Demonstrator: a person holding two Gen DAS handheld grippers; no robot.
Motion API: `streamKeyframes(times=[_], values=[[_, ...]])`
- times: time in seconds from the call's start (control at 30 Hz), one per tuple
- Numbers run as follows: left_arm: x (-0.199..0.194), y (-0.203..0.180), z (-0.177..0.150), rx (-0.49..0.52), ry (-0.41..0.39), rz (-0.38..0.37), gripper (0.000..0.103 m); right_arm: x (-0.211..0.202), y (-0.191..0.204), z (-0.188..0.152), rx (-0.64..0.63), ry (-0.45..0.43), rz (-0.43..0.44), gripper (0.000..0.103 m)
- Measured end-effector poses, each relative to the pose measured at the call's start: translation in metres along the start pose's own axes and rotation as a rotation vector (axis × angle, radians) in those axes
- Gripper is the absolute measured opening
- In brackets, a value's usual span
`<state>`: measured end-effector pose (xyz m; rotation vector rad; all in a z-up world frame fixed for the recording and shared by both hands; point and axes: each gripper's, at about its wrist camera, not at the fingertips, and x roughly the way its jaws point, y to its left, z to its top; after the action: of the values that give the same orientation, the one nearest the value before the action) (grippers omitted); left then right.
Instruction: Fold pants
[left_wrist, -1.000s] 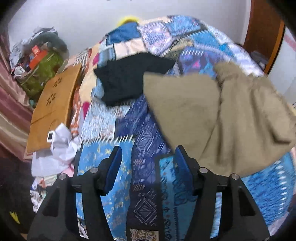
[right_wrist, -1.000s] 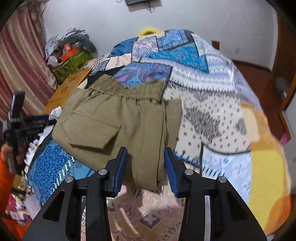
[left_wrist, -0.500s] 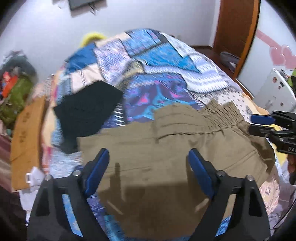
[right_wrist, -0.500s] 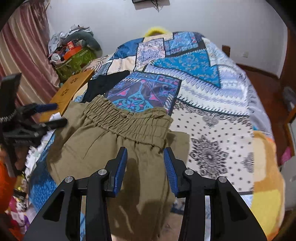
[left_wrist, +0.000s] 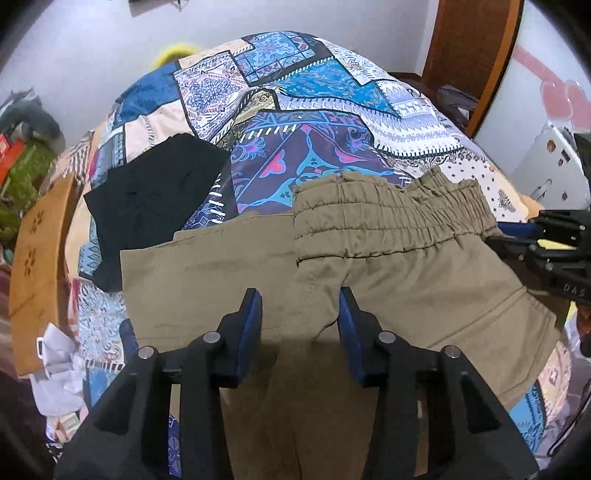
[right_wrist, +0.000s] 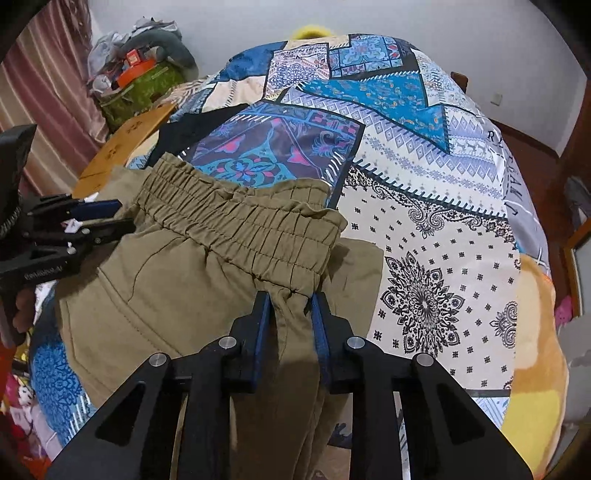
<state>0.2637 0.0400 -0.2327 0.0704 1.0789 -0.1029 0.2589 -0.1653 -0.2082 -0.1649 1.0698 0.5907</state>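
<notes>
Olive-khaki pants (left_wrist: 369, 266) lie on the patchwork bed, elastic waistband (left_wrist: 391, 218) toward the far side. They also fill the lower left of the right wrist view (right_wrist: 207, 280). My left gripper (left_wrist: 300, 314) is open over the pants' left part, fingers about a hand-width apart, with fabric below them. My right gripper (right_wrist: 291, 312) is partly closed around a bunched fold of pants just under the waistband (right_wrist: 251, 229); a gap remains between pads and cloth. Each gripper shows at the side of the other's view.
A black garment (left_wrist: 155, 195) lies on the bedspread (left_wrist: 332, 96) left of the pants. A wooden board (left_wrist: 40, 236) and clutter sit beside the bed on the left. A wooden door (left_wrist: 476, 48) stands at the right. A green bag (right_wrist: 144, 88) sits by the curtain.
Both grippers moved in over the pants toward the waistband. The left gripper's fingers narrowed from wide open. The right gripper's fingers now straddle a fold under the waistband.
</notes>
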Motion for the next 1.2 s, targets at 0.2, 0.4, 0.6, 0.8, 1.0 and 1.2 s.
streamKeyframes(times=[0.2,0.4,0.6,0.8,1.0,1.2], values=[[-0.022,0.009,0.000,-0.054,0.000,-0.040,0.045,-0.020,0.003,0.004,0.008,-0.002,-0.020,0.021],[-0.055,0.046,-0.009,-0.148,-0.089,-0.002,0.074,-0.060,0.012,-0.001,0.002,-0.128,-0.035,0.062],[-0.052,0.085,-0.030,-0.246,-0.080,-0.004,0.087,-0.068,0.010,-0.010,0.023,-0.166,-0.052,0.083],[-0.018,0.095,-0.049,-0.296,0.011,-0.064,0.087,-0.043,-0.011,-0.027,0.141,-0.092,0.001,0.083],[0.011,0.094,-0.043,-0.336,0.063,-0.175,0.087,-0.016,-0.027,-0.040,0.238,-0.016,0.061,0.083],[0.025,0.094,-0.031,-0.353,0.069,-0.274,0.088,-0.002,-0.034,-0.037,0.288,-0.028,0.166,0.083]])
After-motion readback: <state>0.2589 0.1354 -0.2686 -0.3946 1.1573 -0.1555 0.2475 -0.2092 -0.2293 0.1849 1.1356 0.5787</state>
